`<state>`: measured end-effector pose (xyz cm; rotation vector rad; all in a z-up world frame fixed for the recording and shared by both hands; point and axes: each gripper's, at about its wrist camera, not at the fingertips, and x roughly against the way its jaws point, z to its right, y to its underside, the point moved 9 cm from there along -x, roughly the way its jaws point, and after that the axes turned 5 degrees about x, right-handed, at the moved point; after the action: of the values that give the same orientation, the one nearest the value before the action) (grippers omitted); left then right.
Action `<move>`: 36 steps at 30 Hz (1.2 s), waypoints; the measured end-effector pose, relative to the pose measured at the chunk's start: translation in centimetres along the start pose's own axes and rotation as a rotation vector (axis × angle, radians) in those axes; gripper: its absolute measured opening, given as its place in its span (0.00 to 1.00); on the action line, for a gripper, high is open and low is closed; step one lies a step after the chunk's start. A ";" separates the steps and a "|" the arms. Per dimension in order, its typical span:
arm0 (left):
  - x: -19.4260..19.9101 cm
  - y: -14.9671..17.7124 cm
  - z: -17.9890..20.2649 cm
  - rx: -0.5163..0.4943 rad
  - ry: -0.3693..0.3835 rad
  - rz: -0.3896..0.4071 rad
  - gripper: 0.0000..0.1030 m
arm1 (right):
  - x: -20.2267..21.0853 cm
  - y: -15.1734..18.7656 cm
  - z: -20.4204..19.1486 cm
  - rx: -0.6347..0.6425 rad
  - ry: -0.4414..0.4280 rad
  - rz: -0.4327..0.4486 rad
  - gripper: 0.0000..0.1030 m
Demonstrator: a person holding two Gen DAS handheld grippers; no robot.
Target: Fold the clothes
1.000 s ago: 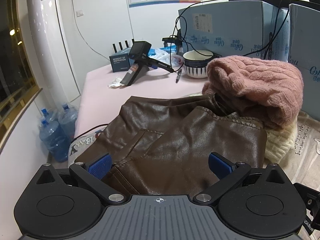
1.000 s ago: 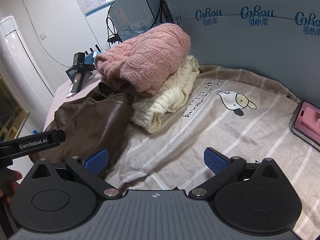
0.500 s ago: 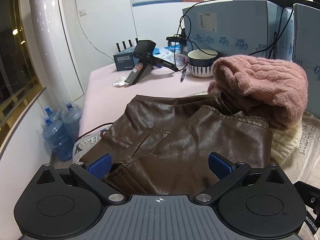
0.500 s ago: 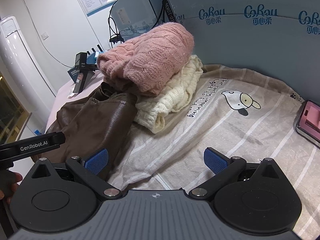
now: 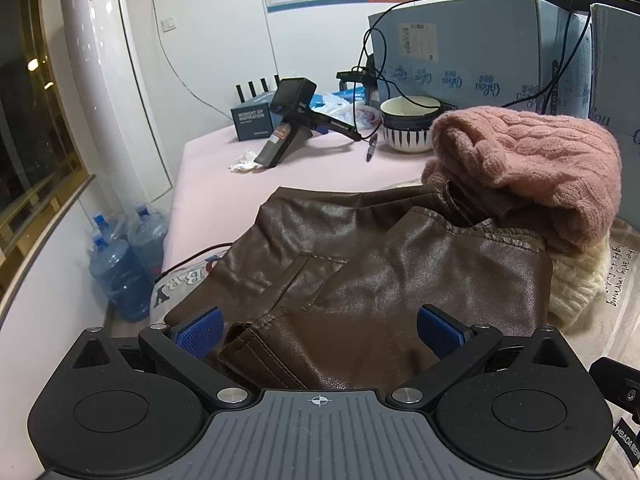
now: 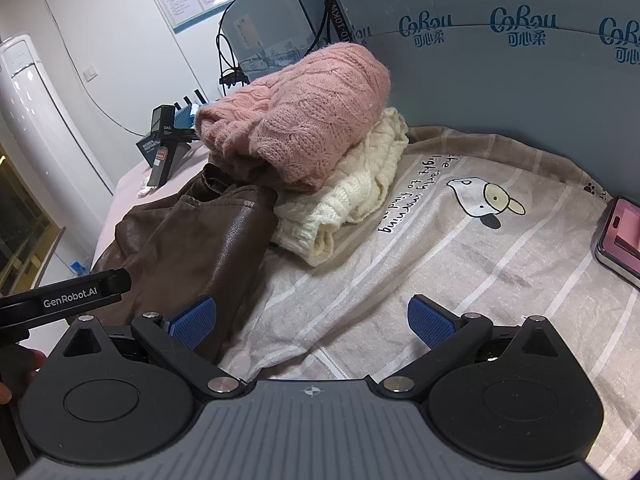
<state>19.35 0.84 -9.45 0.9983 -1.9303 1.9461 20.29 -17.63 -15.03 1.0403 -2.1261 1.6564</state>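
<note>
Left claw (image 5: 318, 330): I had its blue pads spread wide apart, gripping nothing, low over the near edge of the brown leather jacket (image 5: 384, 264).
Right claw (image 6: 312, 322): I held it wide apart too and empty, above the striped beige sheet (image 6: 460, 264); the left claw's black body showed at its left edge.
Brown leather jacket: it lay directly ahead of my left claw, loosely folded, a stitched hem just between the pads. From my right claw it sat ahead and to the left, its far corner tucked against the knit pile.
Pink sweater (image 6: 304, 112): folded, lying on top of the cream sweater (image 6: 352, 196), ahead of my right claw and slightly left; ahead-right of my left claw.
Cream sweater: folded, resting on the sheet, touching the jacket's edge.
Bowl (image 5: 408, 122): it stood well beyond my left claw on the pink counter (image 5: 320, 164), behind the pink sweater; I could not see what it held.
Blue cartons (image 5: 472, 52): they stood far ahead-right of my left claw, closed as far as I could tell, with cables draped over them.
Water jugs (image 5: 124, 256): they stood on the floor to the left of my left claw; I could not tell how full.
Phone (image 6: 622, 240): it lay on the sheet at the far right of my right claw.
</note>
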 end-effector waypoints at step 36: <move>0.0 -0.4 -0.7 0.015 -0.005 0.006 1.00 | -0.2 -0.3 -0.8 0.021 -0.010 0.002 1.00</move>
<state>19.34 1.59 -9.10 1.0033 -1.9259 1.9661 20.44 -16.88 -14.62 1.0551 -2.1212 1.6810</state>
